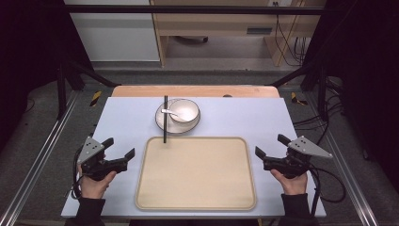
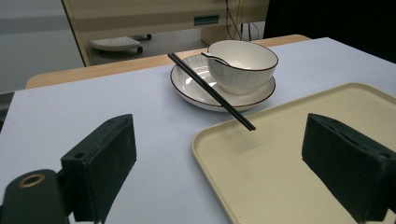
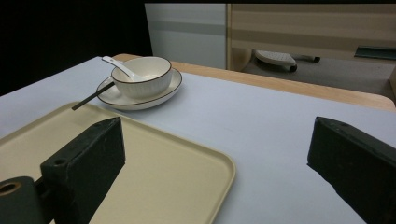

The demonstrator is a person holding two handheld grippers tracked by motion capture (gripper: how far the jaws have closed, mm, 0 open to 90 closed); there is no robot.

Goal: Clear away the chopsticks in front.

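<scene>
While we held the left gripper (image 1: 121,148) and right gripper (image 1: 269,146) with jaws spread and empty at either side of the beige tray (image 1: 196,200), the bowl (image 1: 184,110) with its spoon (image 1: 169,112) sat on the plate (image 1: 161,120) beyond, chopsticks (image 1: 165,120) resting across the plate's rim on the tabletop (image 1: 127,117).

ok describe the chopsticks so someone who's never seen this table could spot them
Start at the beige tray in the middle of the table, then look past its far edge to the white plate holding a bowl. The chopsticks lie across the plate's left side, tips overhanging the tray: the only thin black sticks among white dishes.
</scene>
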